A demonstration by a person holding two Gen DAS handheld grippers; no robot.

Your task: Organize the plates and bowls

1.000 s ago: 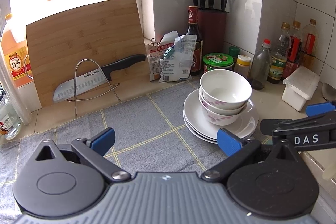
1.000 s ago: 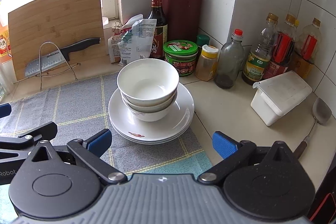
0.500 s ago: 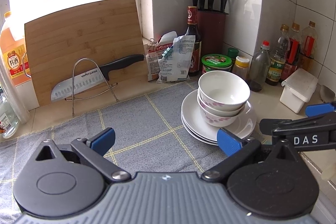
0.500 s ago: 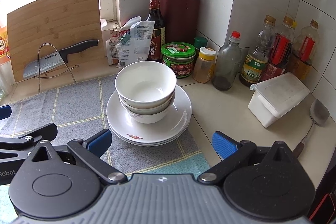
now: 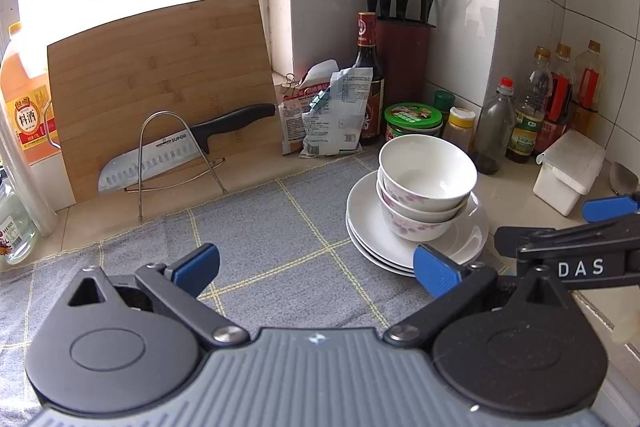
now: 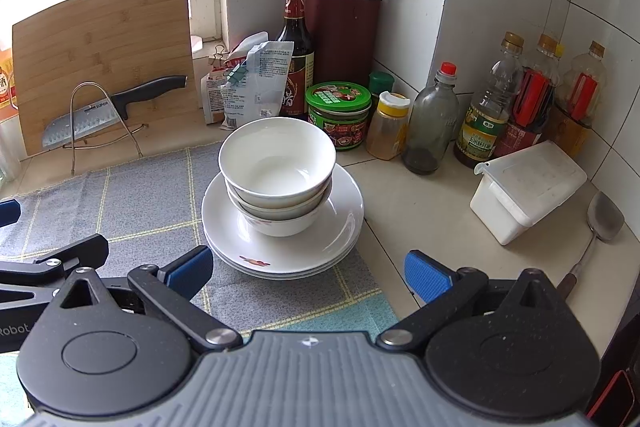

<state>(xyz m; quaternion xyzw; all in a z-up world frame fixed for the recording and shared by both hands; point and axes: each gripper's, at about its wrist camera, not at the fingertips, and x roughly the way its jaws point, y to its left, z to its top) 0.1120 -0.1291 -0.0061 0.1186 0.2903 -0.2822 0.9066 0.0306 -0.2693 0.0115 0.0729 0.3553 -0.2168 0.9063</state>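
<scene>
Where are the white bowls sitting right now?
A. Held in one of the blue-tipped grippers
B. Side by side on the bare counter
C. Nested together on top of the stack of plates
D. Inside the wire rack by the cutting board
C: the bowls sit nested one inside another on the stack of plates, and both grippers are open and empty.

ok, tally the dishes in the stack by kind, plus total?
Bowls: 2, nested
Plates: 3, stacked under the bowls, judging by the rim edges
Total: 5
</scene>
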